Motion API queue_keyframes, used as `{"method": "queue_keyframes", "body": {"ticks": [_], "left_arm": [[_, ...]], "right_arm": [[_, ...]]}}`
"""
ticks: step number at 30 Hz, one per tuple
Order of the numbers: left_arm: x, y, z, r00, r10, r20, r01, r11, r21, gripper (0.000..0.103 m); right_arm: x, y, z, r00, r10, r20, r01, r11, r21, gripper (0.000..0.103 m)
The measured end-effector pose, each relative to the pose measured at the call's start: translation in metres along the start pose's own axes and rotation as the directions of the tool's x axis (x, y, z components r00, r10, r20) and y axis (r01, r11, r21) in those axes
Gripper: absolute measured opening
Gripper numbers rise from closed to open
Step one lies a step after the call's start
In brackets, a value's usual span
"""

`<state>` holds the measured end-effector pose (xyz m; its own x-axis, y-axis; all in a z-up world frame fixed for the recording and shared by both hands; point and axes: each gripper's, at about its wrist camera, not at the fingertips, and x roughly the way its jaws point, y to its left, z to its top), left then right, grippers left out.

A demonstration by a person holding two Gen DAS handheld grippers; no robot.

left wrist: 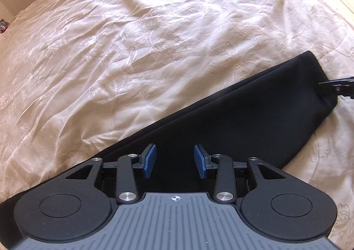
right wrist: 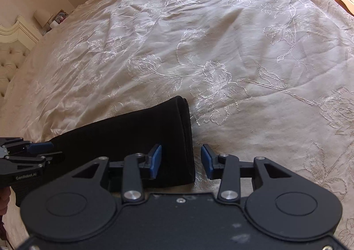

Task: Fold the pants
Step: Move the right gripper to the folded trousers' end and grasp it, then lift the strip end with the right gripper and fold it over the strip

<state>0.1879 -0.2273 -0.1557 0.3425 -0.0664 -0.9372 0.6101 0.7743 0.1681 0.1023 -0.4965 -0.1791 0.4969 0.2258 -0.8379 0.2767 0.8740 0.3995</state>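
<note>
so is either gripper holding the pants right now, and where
Nothing is held. Both the left gripper and right gripper have jaws open over the folded black pants on the bedspread.

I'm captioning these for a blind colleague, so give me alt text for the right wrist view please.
Black pants, folded into a long strip, lie on a cream embroidered bedspread, their end edge between the fingers of the open right gripper in the foreground. The left gripper reaches in over the pants from the left edge, and a tufted headboard shows at far left.

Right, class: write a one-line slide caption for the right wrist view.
Open right gripper straddles the end edge of folded black pants on an embroidered cream bedspread; left gripper at left.
</note>
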Motion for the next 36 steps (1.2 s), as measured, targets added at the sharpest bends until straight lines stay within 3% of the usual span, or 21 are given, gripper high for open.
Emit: {"method": "queue_keyframes", "body": {"ticks": [3,7,14,16,17,20,24,30,33,36], "left_arm": [[0.022,0.007,0.003,0.999,0.027,-0.046,-0.028,0.999,-0.018,0.038],[0.03,0.02,0.005,0.998,-0.004,-0.059,0.0,0.998,-0.061,0.04],[0.033,0.023,0.006,0.998,-0.006,-0.057,0.003,0.998,-0.062,0.044],[0.034,0.022,0.006,0.999,0.0,-0.055,-0.004,0.998,-0.058,0.045],[0.033,0.022,0.006,0.999,0.003,-0.055,-0.006,0.998,-0.057,0.045],[0.028,0.023,0.007,0.999,-0.001,-0.054,-0.002,0.999,-0.055,0.045],[0.014,0.034,0.009,0.999,0.035,-0.005,-0.035,0.995,-0.092,0.045],[0.036,0.052,0.021,0.998,0.01,-0.06,-0.018,0.992,-0.127,0.045],[0.017,0.059,0.024,0.998,0.058,-0.03,-0.062,0.986,-0.155,0.045],[-0.011,0.063,0.009,0.999,0.038,0.019,-0.034,0.981,-0.192,0.045]], "right_arm": [[0.011,-0.006,0.003,0.999,0.038,-0.038,-0.038,0.999,-0.004,0.043],[0.024,-0.02,0.005,0.99,0.129,-0.055,-0.128,0.991,0.036,0.045],[0.043,-0.05,0.011,0.952,0.304,-0.044,-0.294,0.942,0.162,0.044],[0.044,-0.052,0.011,0.95,0.309,-0.04,-0.297,0.936,0.189,0.037],[0.044,-0.052,0.01,0.952,0.302,-0.043,-0.289,0.937,0.195,0.023],[0.035,-0.05,0.009,0.954,0.299,-0.02,-0.284,0.926,0.249,0.009],[-0.001,-0.029,0.014,0.959,0.279,0.042,-0.28,0.927,0.25,0.009],[-0.03,0.008,0.02,0.968,0.242,0.066,-0.25,0.94,0.231,0.009],[-0.038,0.022,0.024,0.98,0.189,0.064,-0.199,0.958,0.209,0.009],[-0.047,0.029,0.025,0.982,0.174,0.069,-0.185,0.959,0.217,0.009]]}}
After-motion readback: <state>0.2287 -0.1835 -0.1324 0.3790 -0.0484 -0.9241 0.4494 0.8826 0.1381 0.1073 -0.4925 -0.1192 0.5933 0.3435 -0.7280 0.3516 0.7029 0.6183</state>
